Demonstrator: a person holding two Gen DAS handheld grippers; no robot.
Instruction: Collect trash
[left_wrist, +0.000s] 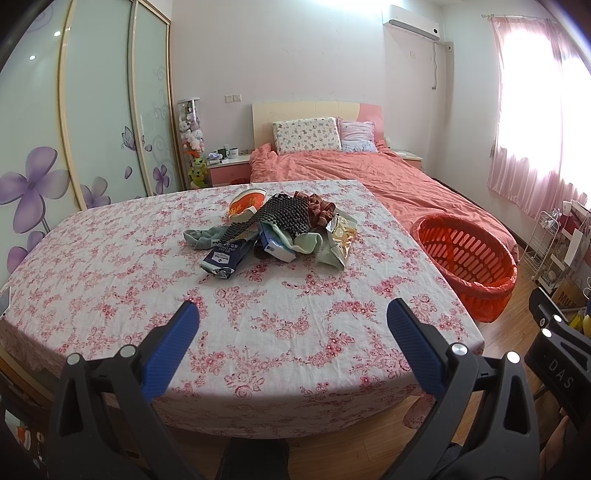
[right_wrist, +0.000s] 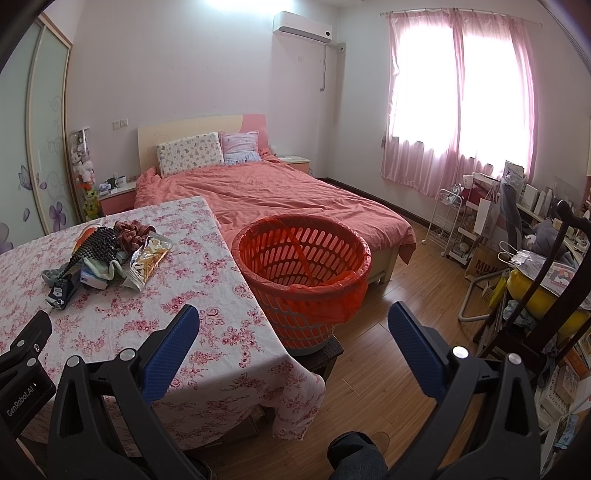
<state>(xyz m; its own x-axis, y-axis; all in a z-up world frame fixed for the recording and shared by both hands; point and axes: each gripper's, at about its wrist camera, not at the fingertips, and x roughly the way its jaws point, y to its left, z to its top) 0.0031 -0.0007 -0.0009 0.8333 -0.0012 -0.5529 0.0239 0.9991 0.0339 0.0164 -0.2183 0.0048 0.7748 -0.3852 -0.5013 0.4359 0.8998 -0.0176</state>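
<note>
A pile of trash and cloth lies mid-table on the floral tablecloth (left_wrist: 110, 280): a dark blue wrapper (left_wrist: 221, 260), a yellow-silver snack bag (left_wrist: 341, 236), a red-white packet (left_wrist: 246, 205), a tissue pack (left_wrist: 275, 245), a black dotted cloth (left_wrist: 284, 218). The pile also shows in the right wrist view (right_wrist: 107, 254). An orange basket (right_wrist: 303, 273) lined with a red bag stands right of the table. My left gripper (left_wrist: 293, 314) is open and empty over the table's near edge. My right gripper (right_wrist: 293, 317) is open and empty in front of the basket.
A bed with a salmon cover (right_wrist: 277, 192) lies behind the table. A wardrobe (left_wrist: 103, 110) is at the left. A white cart (right_wrist: 448, 221), a dark chair (right_wrist: 535, 295) and cluttered shelves stand at the right. Wooden floor (right_wrist: 399, 302) lies between.
</note>
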